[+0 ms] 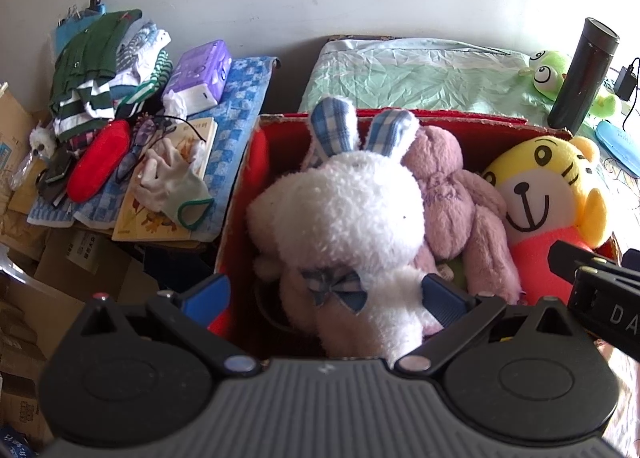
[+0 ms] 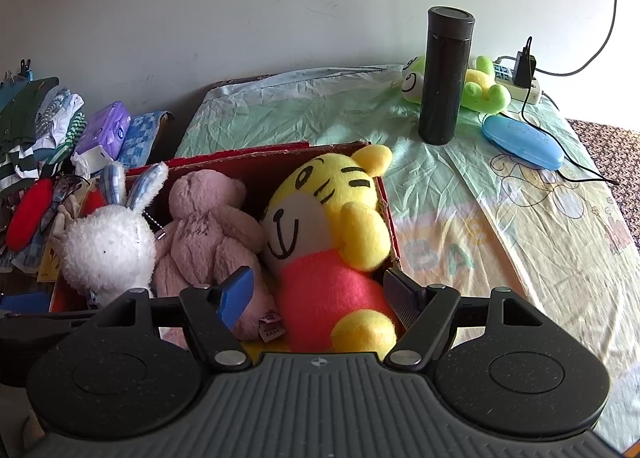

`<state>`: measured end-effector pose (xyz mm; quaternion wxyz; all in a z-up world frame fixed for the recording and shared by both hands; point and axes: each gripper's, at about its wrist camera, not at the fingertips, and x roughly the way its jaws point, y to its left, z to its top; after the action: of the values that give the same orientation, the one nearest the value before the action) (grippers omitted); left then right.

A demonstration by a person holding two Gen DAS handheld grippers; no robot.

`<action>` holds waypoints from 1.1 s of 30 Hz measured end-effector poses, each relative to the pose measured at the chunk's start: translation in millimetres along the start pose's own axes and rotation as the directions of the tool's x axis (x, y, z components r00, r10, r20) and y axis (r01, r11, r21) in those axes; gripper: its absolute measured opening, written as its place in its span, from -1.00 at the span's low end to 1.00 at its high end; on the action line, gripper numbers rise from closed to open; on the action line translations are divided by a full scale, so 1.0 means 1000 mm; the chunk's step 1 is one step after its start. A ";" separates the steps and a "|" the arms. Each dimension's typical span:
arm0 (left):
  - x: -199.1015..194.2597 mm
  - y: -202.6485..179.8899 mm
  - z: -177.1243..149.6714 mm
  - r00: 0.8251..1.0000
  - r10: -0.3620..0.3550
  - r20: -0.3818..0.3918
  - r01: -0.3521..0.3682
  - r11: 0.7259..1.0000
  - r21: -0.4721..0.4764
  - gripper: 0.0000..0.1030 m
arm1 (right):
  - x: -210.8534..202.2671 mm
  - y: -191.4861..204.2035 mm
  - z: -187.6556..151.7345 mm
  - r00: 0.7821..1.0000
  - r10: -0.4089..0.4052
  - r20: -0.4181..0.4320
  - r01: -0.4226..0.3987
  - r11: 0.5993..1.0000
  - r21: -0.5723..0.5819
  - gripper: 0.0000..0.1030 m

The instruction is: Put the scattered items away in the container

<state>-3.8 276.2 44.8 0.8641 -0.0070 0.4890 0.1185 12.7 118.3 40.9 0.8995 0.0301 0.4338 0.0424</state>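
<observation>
well, my left gripper (image 1: 326, 296) hangs spread around the white rabbit (image 1: 340, 218) in the red box (image 1: 236, 194); my right gripper (image 2: 320, 294) gapes around the yellow tiger (image 2: 320, 218). between them the pink bear (image 2: 204, 226) carries illegible stitched script. far right, the frog toy (image 2: 484, 86) lies outside, on the sheet (image 2: 460, 258) lettered "ba".

- The white rabbit (image 1: 340, 218) hides most of the red box's (image 1: 236, 194) floor.
- The black flask (image 2: 444, 74) covers the green frog's (image 2: 486, 88) middle.
- The pink bear's (image 2: 208, 234) tag print is too small to read.
</observation>
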 end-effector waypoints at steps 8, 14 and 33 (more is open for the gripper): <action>-0.005 0.003 -0.007 1.000 0.001 0.002 -0.001 1.000 0.008 0.96 | -0.008 0.001 -0.006 1.000 -0.003 -0.003 0.003 1.000 -0.004 0.45; -0.013 0.011 -0.010 1.000 -0.006 0.023 0.006 1.000 0.006 0.96 | -0.014 0.009 -0.004 0.999 -0.036 0.009 0.036 0.999 -0.031 0.51; -0.003 0.013 -0.015 1.000 -0.029 -0.006 0.029 1.000 0.011 0.96 | -0.010 0.026 -0.002 0.990 -0.141 -0.003 0.140 0.990 -0.022 0.70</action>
<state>-21.1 286.7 41.3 0.8644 -0.0097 0.4919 0.1032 3.9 142.9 49.6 0.8995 -0.0106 0.4364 -0.0161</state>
